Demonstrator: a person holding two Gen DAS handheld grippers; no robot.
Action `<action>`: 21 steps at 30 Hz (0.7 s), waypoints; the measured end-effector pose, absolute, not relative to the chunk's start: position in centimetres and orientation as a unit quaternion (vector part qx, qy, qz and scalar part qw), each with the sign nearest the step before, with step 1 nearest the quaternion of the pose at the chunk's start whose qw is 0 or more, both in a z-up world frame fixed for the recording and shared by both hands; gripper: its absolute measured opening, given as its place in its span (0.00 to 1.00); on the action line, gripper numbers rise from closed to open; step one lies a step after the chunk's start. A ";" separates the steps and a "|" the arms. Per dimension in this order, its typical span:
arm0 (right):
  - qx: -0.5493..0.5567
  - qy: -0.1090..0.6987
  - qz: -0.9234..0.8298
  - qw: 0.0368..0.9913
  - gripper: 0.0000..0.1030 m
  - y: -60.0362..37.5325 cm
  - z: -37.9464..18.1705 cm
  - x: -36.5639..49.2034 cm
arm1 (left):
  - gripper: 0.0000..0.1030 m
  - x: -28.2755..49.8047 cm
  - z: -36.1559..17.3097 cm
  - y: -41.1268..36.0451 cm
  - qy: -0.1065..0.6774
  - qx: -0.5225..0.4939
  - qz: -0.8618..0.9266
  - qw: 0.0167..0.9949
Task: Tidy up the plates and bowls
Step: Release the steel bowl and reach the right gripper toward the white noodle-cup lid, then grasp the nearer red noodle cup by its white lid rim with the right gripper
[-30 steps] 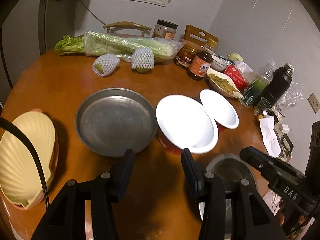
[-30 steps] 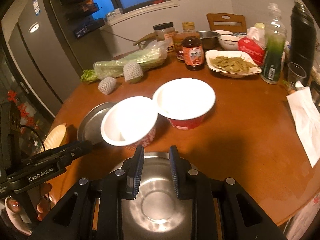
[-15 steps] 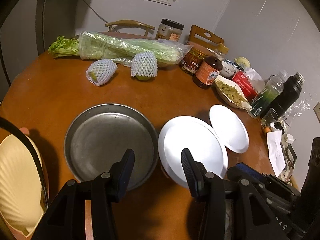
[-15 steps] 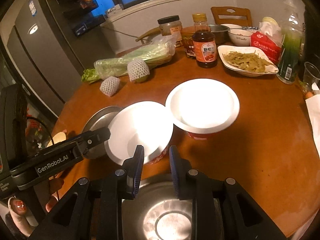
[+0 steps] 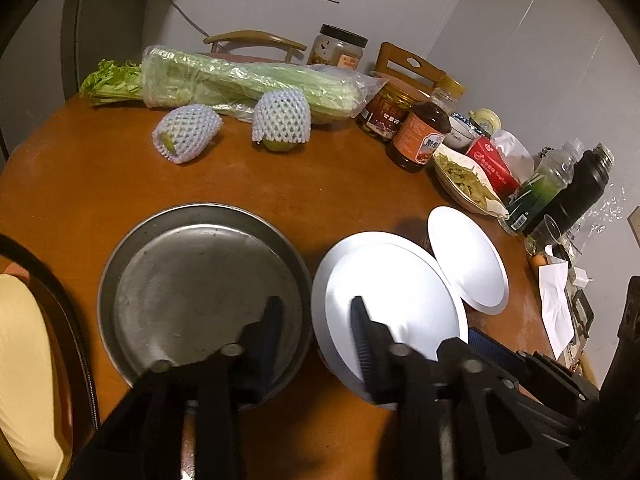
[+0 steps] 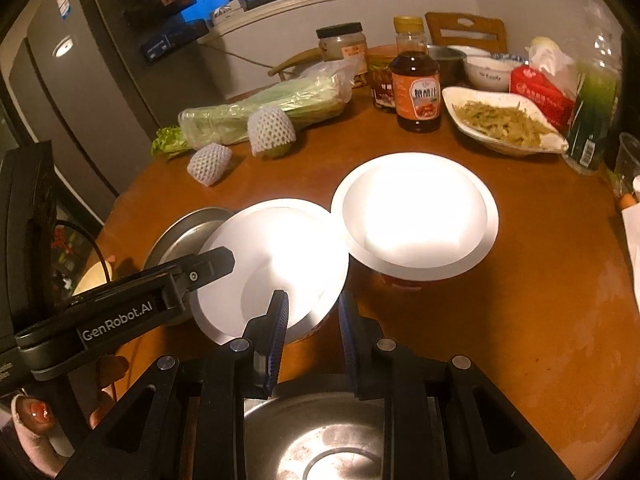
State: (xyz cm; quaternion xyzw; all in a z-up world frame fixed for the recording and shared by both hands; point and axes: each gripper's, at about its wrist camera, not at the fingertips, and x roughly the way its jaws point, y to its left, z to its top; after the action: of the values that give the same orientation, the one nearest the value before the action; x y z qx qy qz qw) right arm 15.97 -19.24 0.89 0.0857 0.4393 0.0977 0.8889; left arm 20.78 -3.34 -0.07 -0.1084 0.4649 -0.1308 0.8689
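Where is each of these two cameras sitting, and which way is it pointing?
Left wrist view: rides the left tongs, facing across the round wooden table at the grey metal pan; the right tongs cross its lower right corner.
Right wrist view: rides the right tongs, above a shiny steel bowl; the left tongs and the person's fingers show at left.
Shared: the nearer white-lidded red bowl.

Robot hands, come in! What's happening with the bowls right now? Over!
Left gripper open, empty, over the metal pan and near white bowl. Right gripper open above the steel bowl. Far white bowl untouched. Nothing blocking.
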 end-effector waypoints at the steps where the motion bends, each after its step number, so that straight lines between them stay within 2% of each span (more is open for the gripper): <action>1: 0.080 0.437 0.096 0.890 0.25 -19.1 0.9 15.9 | 0.25 20.8 -0.2 -3.5 0.466 -0.105 -0.131 0.869; 3: 0.076 0.435 0.096 0.892 0.24 -19.0 0.9 15.9 | 0.21 20.6 -0.2 -3.8 0.465 -0.103 -0.136 0.869; 21: 0.062 0.409 0.115 0.903 0.24 -17.8 3.2 14.0 | 0.21 17.4 3.2 -2.9 0.431 -0.094 -0.132 0.888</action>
State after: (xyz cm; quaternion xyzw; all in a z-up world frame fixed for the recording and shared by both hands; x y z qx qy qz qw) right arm 14.01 -17.77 3.24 0.0623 0.4089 0.1148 0.9032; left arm 17.37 -2.86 3.16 -0.0941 0.4313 -0.1319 0.8875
